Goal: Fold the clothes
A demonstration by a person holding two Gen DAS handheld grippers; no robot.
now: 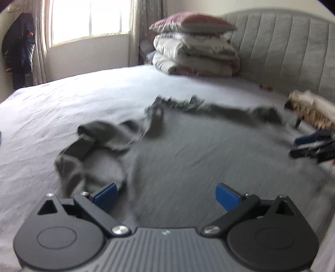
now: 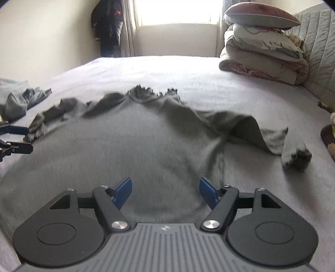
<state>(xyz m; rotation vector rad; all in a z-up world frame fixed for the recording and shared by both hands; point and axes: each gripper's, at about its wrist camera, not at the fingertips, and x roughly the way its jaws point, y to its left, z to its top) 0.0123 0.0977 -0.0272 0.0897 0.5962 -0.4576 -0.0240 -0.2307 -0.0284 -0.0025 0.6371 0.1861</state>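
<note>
- A grey long-sleeved top (image 2: 146,138) lies spread on the bed (image 2: 188,71), its body flat and mostly smooth.
- Its collar (image 2: 152,93) is rumpled and points toward the window (image 2: 178,12); the hem lies near the cameras, so the body's long axis runs from hem to window.
- The sleeves spread crosswise to that axis. One sleeve (image 2: 272,138) is bunched and folded toward the headboard (image 2: 320,52); the other sleeve (image 1: 88,146) is crumpled on the side away from the headboard.
- A stack of bedding (image 2: 261,50) with a pillow on top sits against the headboard, well apart from the top.
- More grey clothes (image 2: 18,100) lie beyond the far sleeve, away from the headboard.
- The left gripper (image 1: 165,195) hovers tilted down over the top near the crumpled sleeve, fingers spread wide, nothing between them.
- The right gripper (image 2: 165,191) hovers tilted down over the body near the hem, fingers apart, pinching nothing.
- Both views are motion-blurred.
</note>
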